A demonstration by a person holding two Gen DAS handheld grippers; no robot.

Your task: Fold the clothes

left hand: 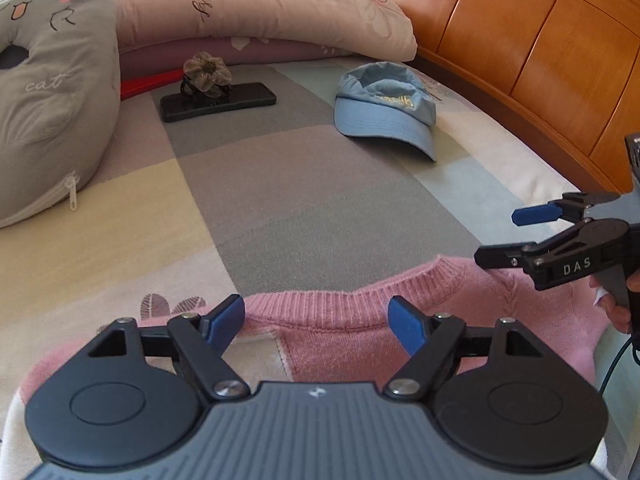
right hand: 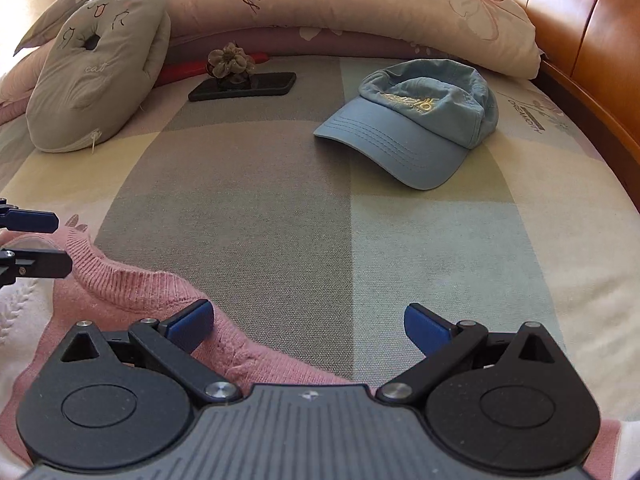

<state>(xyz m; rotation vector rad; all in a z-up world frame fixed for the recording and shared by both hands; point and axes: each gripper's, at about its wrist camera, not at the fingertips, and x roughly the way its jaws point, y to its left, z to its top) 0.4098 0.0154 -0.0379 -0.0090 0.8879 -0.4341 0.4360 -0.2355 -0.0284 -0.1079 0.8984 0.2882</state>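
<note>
A pink knit sweater (left hand: 340,344) with a ribbed collar lies flat on the patchwork bedspread, collar toward the pillows. My left gripper (left hand: 318,322) hovers open over the collar, nothing between its blue pads. The right gripper (left hand: 504,236) enters the left wrist view from the right, open, above the sweater's shoulder. In the right wrist view the right gripper (right hand: 308,326) stands open over the sweater's (right hand: 132,300) shoulder edge, and the left gripper's fingertips (right hand: 44,264) show at the left edge.
A light blue cap (left hand: 386,110) lies on the bed beyond the sweater. A black phone (left hand: 218,102) with a fabric flower clip on it sits farther back. A grey cat cushion (left hand: 52,112), pink pillows (left hand: 260,4) and a wooden headboard (left hand: 540,52) border the bed.
</note>
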